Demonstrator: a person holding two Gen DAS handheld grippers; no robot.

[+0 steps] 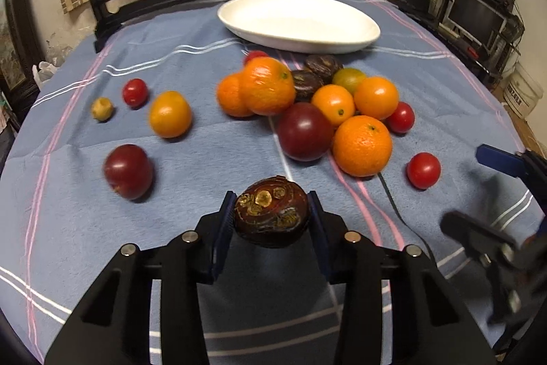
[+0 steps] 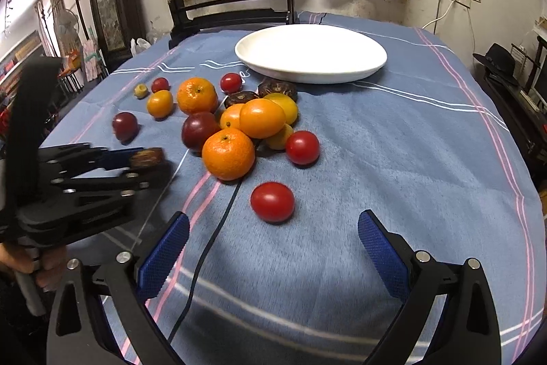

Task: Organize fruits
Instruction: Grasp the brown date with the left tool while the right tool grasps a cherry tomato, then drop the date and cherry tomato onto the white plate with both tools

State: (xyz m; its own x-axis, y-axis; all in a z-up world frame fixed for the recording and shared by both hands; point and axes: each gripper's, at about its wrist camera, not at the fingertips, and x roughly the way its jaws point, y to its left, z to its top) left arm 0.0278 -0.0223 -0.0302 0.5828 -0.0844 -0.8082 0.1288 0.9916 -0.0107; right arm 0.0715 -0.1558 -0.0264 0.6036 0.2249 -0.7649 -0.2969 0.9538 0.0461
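Clamped between the blue pads of the left gripper (image 1: pixel 271 214) is a dark brown water chestnut (image 1: pixel 271 216), its skin flecked with pale yellowish patches; the pads press on both its sides, and from the blurred right wrist view I cannot tell whether it is lifted off the blue striped tablecloth (image 1: pixel 212 159) or touching it. Over on the other side, the right gripper (image 2: pixel 273 252) stands wide apart with nothing between its fingers, and a red cherry tomato (image 2: pixel 272 201) lies on the cloth just ahead of them. Farther back sits a heap of fruit touching one another: mandarins, among them one at the front (image 2: pixel 228 153), a dark red plum (image 2: pixel 199 131), yellow-orange tomatoes and two more chestnuts. Another plum (image 1: pixel 128 171) lies apart to the left. A white oval plate (image 2: pixel 311 70) sits beyond the heap.
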